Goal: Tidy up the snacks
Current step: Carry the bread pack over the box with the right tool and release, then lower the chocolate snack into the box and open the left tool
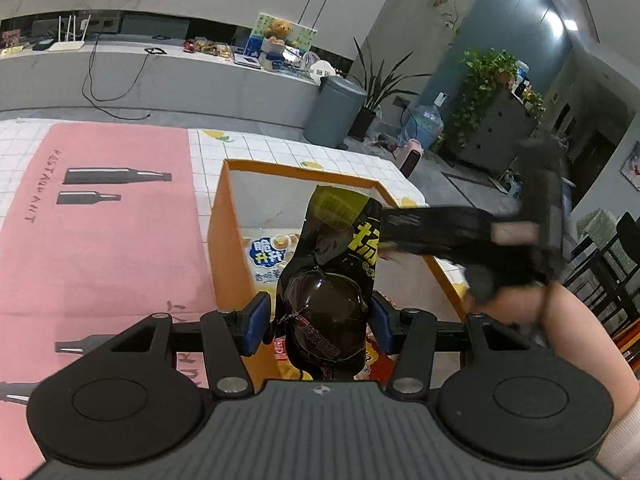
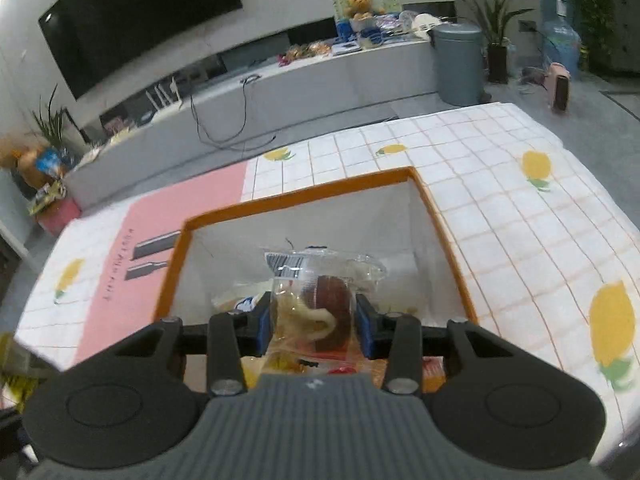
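- Left wrist view: a bench [image 1: 280, 148] under a white grid-and-lemon cloth with a pink mat [image 1: 100, 220] carries an orange-rimmed open box [image 1: 224, 216]; behind stand a grey bin [image 1: 336, 108] and potted plants.
- The left hand-held gripper [image 1: 318, 322] pinches a glossy black-and-yellow snack bag [image 1: 332, 268] above the box, long axis running away from the camera.
- The blurred right hand-held gripper [image 1: 460, 236] reaches in from the right, beside the bag's top.
- Right wrist view: the same bench, with a wall television [image 2: 136, 16].
- The right hand-held gripper [image 2: 314, 322] clamps a clear plastic pastry packet [image 2: 316, 300] over the box, lengthwise pointing away, angled downward.
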`<state>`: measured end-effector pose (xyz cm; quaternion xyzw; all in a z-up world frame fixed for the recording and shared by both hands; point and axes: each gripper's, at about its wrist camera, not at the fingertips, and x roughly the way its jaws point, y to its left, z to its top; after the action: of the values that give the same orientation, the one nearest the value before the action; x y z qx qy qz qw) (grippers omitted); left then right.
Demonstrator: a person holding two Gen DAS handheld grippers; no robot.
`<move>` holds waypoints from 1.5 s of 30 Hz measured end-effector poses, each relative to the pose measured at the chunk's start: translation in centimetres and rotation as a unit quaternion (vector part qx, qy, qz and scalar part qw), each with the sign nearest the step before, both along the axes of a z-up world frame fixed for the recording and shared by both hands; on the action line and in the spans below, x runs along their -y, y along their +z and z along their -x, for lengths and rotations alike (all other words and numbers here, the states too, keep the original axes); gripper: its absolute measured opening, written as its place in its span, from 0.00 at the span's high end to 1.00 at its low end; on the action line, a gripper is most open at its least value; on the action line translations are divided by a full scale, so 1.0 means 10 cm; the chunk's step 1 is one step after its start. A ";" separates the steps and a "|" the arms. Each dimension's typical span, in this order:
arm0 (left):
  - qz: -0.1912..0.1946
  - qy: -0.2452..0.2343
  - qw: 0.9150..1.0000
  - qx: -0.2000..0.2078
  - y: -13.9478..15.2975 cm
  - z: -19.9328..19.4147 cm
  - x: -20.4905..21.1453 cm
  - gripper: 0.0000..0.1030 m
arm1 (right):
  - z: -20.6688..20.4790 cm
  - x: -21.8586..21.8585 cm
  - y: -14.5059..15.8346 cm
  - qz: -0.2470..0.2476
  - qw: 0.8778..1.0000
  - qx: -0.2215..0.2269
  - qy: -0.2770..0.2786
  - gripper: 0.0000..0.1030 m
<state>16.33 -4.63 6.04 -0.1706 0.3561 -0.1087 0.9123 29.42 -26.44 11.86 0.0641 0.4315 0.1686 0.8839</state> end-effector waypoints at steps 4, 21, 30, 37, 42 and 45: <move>-0.013 -0.003 1.000 -0.002 -0.07 -0.02 0.04 0.42 | -0.21 -0.13 -0.16 0.019 1.000 -0.015 0.003 0.61; -0.049 -0.011 0.999 -0.010 -0.01 0.00 0.37 0.42 | 0.31 0.40 0.25 -0.019 0.993 0.115 -0.022 0.18; -0.088 0.005 0.996 0.019 -0.02 -0.32 0.78 0.41 | 0.53 0.86 0.24 -0.024 0.989 0.137 -0.043 0.18; -0.088 0.019 0.996 -0.014 -0.24 -0.88 0.87 0.41 | 0.68 0.97 0.21 -0.020 0.988 0.146 -0.038 0.21; -0.058 0.017 0.997 -0.043 -0.39 -1.19 0.86 0.41 | 0.67 0.95 0.22 -0.004 0.987 0.159 -0.035 0.21; -0.045 0.025 0.997 -0.050 -0.45 -1.28 0.82 0.35 | 0.65 0.95 0.21 -0.008 0.987 0.160 -0.033 0.22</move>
<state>29.11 -12.85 1.52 -0.1433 0.4015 -0.0614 0.9025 22.92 -35.91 13.92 0.0574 0.2813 0.1503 0.9460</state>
